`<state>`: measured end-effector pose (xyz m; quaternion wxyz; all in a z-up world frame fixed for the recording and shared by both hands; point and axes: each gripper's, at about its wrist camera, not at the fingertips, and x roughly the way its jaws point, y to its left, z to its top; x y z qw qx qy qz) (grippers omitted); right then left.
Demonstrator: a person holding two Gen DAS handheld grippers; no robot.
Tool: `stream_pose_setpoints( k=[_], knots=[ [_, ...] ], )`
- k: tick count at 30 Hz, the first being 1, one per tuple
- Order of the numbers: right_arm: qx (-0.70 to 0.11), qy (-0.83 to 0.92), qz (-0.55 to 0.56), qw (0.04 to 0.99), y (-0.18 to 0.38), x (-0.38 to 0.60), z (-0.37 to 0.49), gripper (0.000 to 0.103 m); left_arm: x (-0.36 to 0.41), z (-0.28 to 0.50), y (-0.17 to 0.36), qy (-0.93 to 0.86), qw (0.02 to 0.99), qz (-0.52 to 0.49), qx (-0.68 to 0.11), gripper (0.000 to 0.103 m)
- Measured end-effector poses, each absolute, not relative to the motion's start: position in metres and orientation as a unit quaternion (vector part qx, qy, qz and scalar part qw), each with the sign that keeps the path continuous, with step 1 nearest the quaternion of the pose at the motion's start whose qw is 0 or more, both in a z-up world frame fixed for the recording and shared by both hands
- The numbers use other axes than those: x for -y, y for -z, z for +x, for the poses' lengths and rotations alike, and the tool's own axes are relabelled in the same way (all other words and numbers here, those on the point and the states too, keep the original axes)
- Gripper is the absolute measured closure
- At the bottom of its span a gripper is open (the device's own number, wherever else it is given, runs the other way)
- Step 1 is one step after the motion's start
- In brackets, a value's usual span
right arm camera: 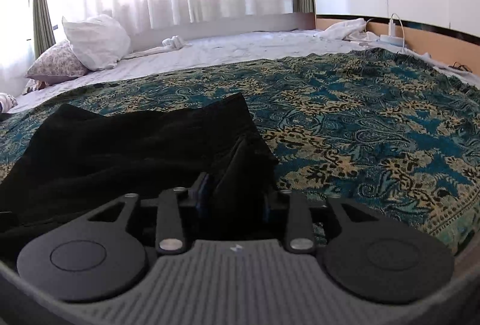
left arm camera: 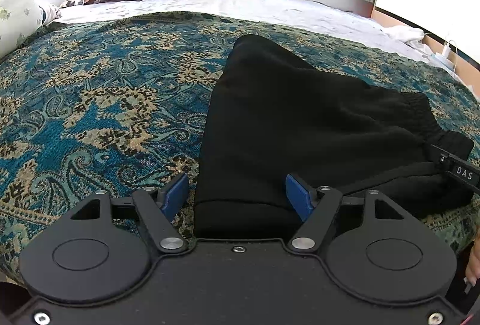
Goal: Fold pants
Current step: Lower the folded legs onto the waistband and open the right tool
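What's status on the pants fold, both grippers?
Left gripper open, jaws straddling a folded edge of the black pants. Right gripper shut on pants fabric near the waistband. Pants lie partly folded on the patterned bedspread; nothing in the way.

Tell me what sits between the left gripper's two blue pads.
In the left wrist view, a rolled edge of the black pants lies between the open left gripper's pads, on the patterned blanket.

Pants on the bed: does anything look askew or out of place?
The pants lie unevenly: one corner peaks up far from the waistband. The right gripper pinches a fold; the left gripper is open.
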<state>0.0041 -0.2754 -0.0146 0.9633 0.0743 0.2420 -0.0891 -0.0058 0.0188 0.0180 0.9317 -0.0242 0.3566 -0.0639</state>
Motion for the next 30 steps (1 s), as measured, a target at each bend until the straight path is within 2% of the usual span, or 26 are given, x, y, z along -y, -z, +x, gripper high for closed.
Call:
stream_pose_setpoints(
  k=[3, 5, 8, 15, 19, 27, 30],
  knots=[
    [-0.246, 0.086, 0.070, 0.963, 0.012, 0.275, 0.004, 0.050, -0.018, -0.005, -0.019, 0.060, 0.932, -0.018, -0.358, 0.029],
    [-0.244, 0.084, 0.070, 0.964, 0.008, 0.274, 0.000, 0.041, -0.018, -0.006, -0.020, 0.056, 0.932, -0.017, -0.359, 0.027],
    [-0.234, 0.084, 0.065, 0.966, 0.003, 0.273, -0.010, 0.032, -0.019, -0.009, -0.021, 0.054, 0.931, -0.017, -0.360, 0.023],
    [-0.213, 0.080, 0.040, 0.973, -0.011, 0.269, -0.035, 0.022, -0.021, -0.020, -0.028, 0.047, 0.934, -0.016, -0.355, 0.018],
    [-0.213, 0.053, 0.021, 0.975, -0.015, 0.255, -0.050, 0.013, -0.019, -0.036, -0.034, 0.054, 0.937, -0.014, -0.344, 0.006],
    [-0.251, 0.024, -0.005, 0.968, -0.004, 0.229, -0.063, 0.007, -0.003, -0.065, -0.028, 0.084, 0.937, 0.035, -0.339, 0.001],
    [-0.265, 0.027, -0.006, 0.964, 0.003, 0.224, -0.064, 0.002, 0.000, -0.065, -0.021, 0.089, 0.932, 0.036, -0.349, 0.000]
  ],
)
